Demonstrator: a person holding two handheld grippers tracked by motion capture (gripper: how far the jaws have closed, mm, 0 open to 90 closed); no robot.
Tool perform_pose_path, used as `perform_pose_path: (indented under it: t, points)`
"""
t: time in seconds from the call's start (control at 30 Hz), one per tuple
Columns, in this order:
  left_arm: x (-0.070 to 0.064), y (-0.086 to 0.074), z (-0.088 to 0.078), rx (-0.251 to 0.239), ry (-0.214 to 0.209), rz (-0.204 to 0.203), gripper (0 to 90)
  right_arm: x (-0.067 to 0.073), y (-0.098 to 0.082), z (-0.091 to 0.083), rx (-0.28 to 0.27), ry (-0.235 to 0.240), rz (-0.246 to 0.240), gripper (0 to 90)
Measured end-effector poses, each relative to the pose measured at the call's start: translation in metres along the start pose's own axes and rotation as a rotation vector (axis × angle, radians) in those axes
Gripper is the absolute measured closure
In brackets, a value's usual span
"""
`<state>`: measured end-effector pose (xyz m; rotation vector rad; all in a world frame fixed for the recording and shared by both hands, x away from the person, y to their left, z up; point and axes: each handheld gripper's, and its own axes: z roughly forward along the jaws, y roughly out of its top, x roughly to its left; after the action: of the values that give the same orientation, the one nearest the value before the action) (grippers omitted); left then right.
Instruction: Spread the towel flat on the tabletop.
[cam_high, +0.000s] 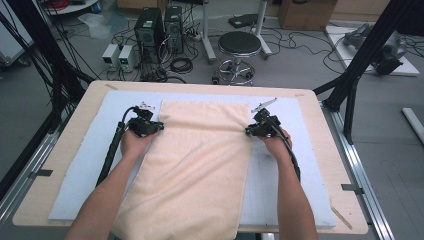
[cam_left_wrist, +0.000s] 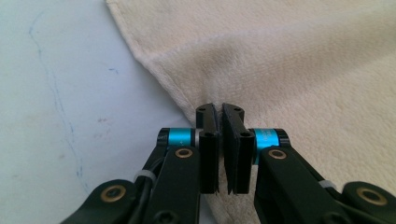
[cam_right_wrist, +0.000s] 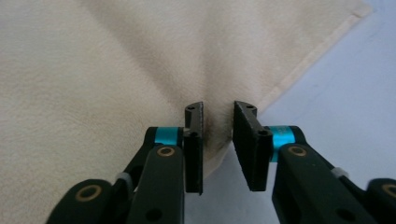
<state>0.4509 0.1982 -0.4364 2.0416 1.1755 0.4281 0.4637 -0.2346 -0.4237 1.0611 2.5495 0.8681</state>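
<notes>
My left fingers (cam_left_wrist: 219, 122) pinch the near long hem of the cream towel (cam_left_wrist: 299, 70); my right fingers (cam_right_wrist: 218, 122) stand parted astride the opposite hem, gripping nothing. If I lift now, that side may slip and the soft, nubbly rectangle skew across the smooth pale mat (cam_high: 80, 165) on the counter (cam_high: 330, 145).

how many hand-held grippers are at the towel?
2. The left hand-held gripper is at the towel's left edge, near its far corner; the right hand-held gripper is at the right edge, opposite it.
</notes>
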Motion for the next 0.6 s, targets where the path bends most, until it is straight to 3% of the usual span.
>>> perform_pose_path:
  t: [0.13,0.23,0.27,0.33,0.4,0.6]
  points:
    - [-0.002,0.001,-0.010,0.044,0.008,0.064,73.7,0.002,-0.005,-0.004,-0.017,0.013,0.006,63.8]
    - [-0.005,-0.003,-0.022,0.020,-0.024,0.088,69.5,0.009,-0.011,-0.012,-0.034,0.009,-0.018,61.4]
    - [-0.007,-0.003,-0.026,0.037,-0.037,0.109,67.5,0.012,-0.012,-0.015,-0.045,0.015,-0.024,60.3]
    - [-0.011,-0.006,-0.036,0.004,-0.057,0.140,65.8,0.020,-0.015,-0.020,-0.059,0.025,-0.046,59.0]
    - [-0.013,-0.012,-0.049,-0.030,-0.092,0.142,65.7,0.029,-0.017,-0.025,-0.081,0.036,-0.066,57.5]
    - [-0.021,-0.031,-0.076,-0.076,-0.148,0.183,62.9,0.064,-0.022,-0.042,-0.134,0.087,-0.169,52.7]
